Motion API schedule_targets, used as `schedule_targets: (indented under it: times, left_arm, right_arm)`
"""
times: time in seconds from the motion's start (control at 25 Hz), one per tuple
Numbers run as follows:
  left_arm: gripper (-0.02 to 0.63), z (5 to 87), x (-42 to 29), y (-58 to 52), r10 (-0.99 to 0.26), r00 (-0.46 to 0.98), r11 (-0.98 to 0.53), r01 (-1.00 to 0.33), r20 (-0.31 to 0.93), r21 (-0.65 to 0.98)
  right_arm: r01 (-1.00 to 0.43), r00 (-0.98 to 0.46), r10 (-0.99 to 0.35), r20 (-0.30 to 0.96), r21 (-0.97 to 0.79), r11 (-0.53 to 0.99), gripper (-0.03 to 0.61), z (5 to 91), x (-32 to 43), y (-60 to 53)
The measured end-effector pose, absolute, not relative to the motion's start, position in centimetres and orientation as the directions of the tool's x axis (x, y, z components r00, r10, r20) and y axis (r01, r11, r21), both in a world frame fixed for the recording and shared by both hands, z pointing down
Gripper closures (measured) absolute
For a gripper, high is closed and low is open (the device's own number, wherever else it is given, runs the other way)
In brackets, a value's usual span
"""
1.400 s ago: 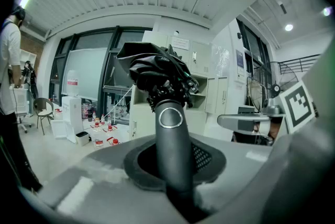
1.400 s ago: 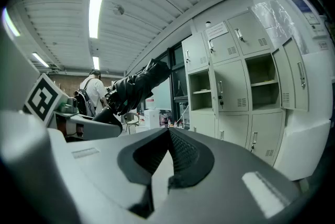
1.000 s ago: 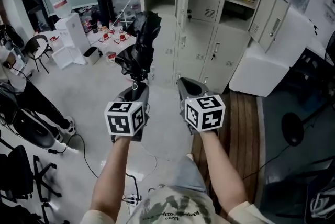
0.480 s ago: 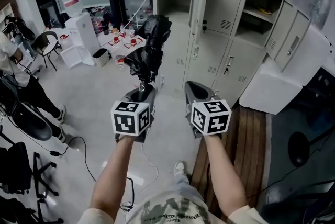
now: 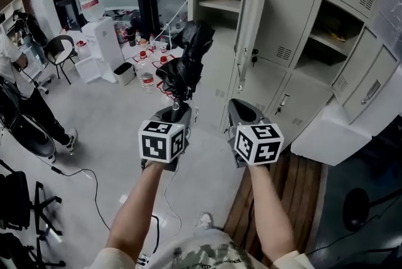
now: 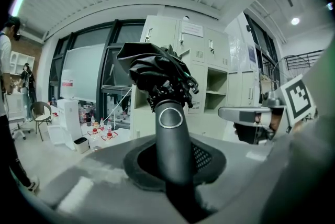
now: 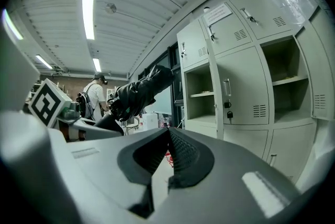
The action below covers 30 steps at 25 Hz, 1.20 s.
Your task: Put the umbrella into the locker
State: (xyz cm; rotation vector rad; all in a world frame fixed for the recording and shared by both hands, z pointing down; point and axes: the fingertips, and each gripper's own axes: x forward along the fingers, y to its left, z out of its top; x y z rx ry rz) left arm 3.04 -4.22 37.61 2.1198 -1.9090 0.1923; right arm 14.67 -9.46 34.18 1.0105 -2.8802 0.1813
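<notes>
Carry step: left gripper (image 5: 176,110) is pinching the folded umbrella (image 5: 188,57) by its handle, jaws part-closed, holding it upright short of the locker (image 5: 282,16). The next move is calling for a reach into an open compartment, clearing the door (image 5: 251,41). Right gripper (image 5: 240,112) is sitting closed, empty. Only the left gripper view is showing the handle wedged between the jaws.
</notes>
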Motion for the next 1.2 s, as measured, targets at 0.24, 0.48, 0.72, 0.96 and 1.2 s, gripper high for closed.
schedule_targets:
  times: [0.24,0.48,0.72,0.96,1.2]
  left_arm:
    - [0.543,37.6,2.8,-9.8,-0.950,0.104,-0.071,-0.990,0.294,0.119]
    - [0.543,38.4,2.8,-13.0,-0.943,0.097,-0.059,-0.990,0.317,0.125]
    - [0.543,38.9,1.8,-14.6,-0.941,0.088,-0.050,-0.991,0.326,0.123]
    - [0.543,39.3,-0.7,-16.7,-0.940,0.100,-0.067,-0.992,0.325,0.111]
    - [0.541,39.9,-5.0,-19.8,-0.936,0.134,-0.106,-0.989,0.327,0.105]
  right_arm:
    - [-0.610,-0.792,-0.600,0.114,-0.101,0.786,0.581,34.1,14.1,-15.1]
    - [-0.604,-0.797,-0.594,0.111,-0.122,0.788,0.581,34.5,14.0,-18.6]
    - [-0.588,-0.808,-0.578,0.113,-0.126,0.799,0.581,34.9,12.6,-19.9]
    - [-0.592,-0.806,-0.583,0.106,-0.121,0.797,0.581,35.1,9.8,-21.9]
    - [-0.627,-0.779,-0.617,0.111,-0.104,0.772,0.581,35.4,5.9,-24.8]
